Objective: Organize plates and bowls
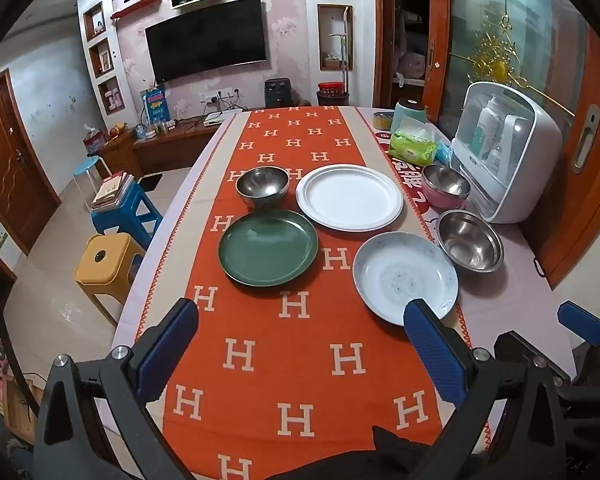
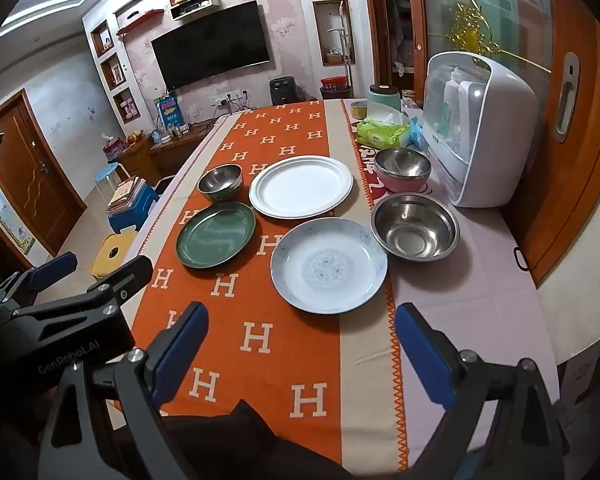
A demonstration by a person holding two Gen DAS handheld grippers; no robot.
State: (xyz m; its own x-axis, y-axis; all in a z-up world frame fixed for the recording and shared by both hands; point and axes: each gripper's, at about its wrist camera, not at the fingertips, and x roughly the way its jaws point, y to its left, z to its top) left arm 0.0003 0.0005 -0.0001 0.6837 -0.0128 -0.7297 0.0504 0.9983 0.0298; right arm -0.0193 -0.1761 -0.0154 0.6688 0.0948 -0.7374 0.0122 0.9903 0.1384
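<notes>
On the orange runner lie a green plate (image 1: pixel 268 251) (image 2: pixel 216 235), a white plate (image 1: pixel 349 197) (image 2: pixel 301 186) and a pale blue patterned plate (image 1: pixel 405 277) (image 2: pixel 329 265). A small steel bowl (image 1: pixel 262 184) (image 2: pixel 220 181) stands behind the green plate. A large steel bowl (image 1: pixel 470 240) (image 2: pixel 415 226) and a steel bowl nested in a pink one (image 1: pixel 446 186) (image 2: pixel 402 169) stand to the right. My left gripper (image 1: pixel 302 312) is open and empty above the runner, short of the plates. My right gripper (image 2: pixel 302 316) is open and empty, just in front of the blue plate.
A white dish cabinet (image 1: pixel 508 152) (image 2: pixel 480 132) stands at the table's right edge against an orange door. A wipes pack (image 1: pixel 414 146) (image 2: pixel 384 132) and a teal canister (image 1: pixel 409 114) sit behind the bowls. Yellow (image 1: pixel 108 258) and blue (image 1: pixel 126 216) stools stand left of the table.
</notes>
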